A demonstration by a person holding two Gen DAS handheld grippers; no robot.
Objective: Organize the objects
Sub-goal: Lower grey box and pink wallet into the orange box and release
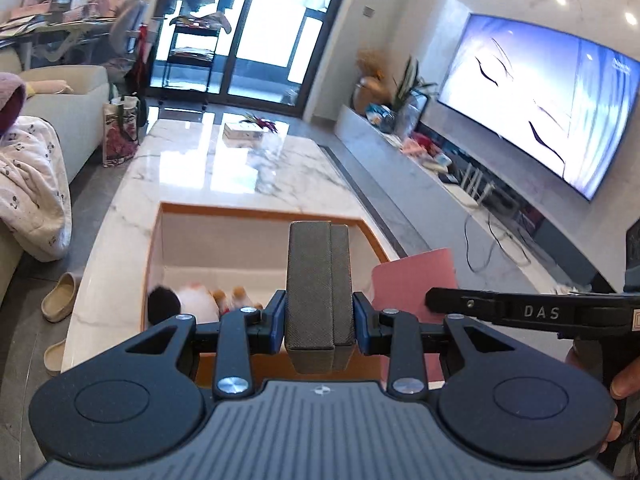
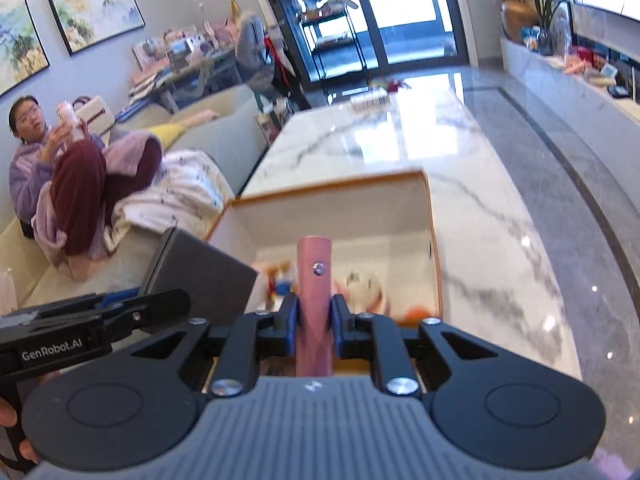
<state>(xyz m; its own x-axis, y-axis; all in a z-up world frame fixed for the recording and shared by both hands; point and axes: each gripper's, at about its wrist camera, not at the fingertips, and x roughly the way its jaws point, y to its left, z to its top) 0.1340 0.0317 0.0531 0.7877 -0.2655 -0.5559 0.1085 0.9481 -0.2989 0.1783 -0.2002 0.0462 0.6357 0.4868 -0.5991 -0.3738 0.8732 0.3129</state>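
Right at the fingertips, two flat things are being held over the open box [image 1: 224, 216]: the left gripper [image 1: 320, 312] is clamped on a dark grey textured case [image 1: 316, 288], which looks like two slabs edge to edge, and the right gripper [image 2: 314, 316] is pinched on a thin pink case [image 2: 314, 292] with a small metal stud, seen edge-on. No gap is seen between pads and case on either side, so both grips look solid.

Just below, the white-lined, orange-edged box is sat on the marble coffee table [image 1: 240, 168], and a few small plush toys [image 1: 200, 300] are already lying on its floor. Probably the cases are meant to be dropped in there too.

For a clean drop, each case should be carried over a bare patch of the box floor, not onto the toys, and lowered flat before the jaws are let go. One hand at a time is safer, since the grippers are crowded close together over the same opening and could be knocked.

Farther off, a small packet [image 1: 243, 133] is left at the table's far end, with a sofa [image 1: 68, 116] and TV [image 1: 532, 104] beyond.
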